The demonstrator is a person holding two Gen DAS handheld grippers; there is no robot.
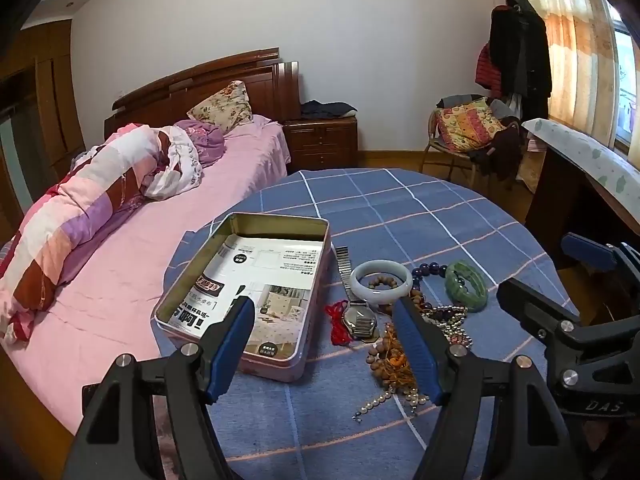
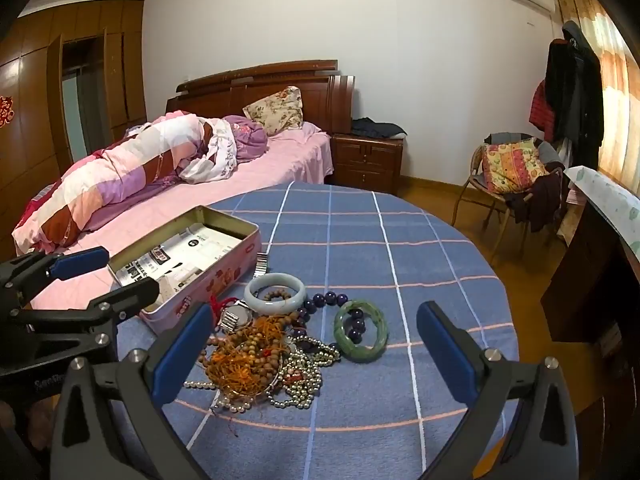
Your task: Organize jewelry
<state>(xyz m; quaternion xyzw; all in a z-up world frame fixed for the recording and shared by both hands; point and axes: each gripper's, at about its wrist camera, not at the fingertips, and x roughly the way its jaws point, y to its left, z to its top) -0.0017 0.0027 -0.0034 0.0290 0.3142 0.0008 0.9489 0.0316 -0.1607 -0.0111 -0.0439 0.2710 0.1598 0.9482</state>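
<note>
None of the jewelry has reached the pink rectangular metal tin yet: its lidless interior shows only a printed paper sheet lining the bottom. Everything to be sorted lies heaped on the blue checked tablecloth just beside the tin's right wall. The pale white jade bangle and the mottled green stone bangle rest at the far edge of the pile, with dark blue round beads between them. A silver metal-strap wristwatch lies near the tin, and brown wooden prayer beads tangled with orange cord overlap a silvery pearl-like strand, though how many separate strands that tangle holds is hard to tell. The left gripper hangs spread wide over the tin's near corner, grasping nothing; the right gripper is likewise spread above the pile, empty. By my reading, the sorting has not begun.
</note>
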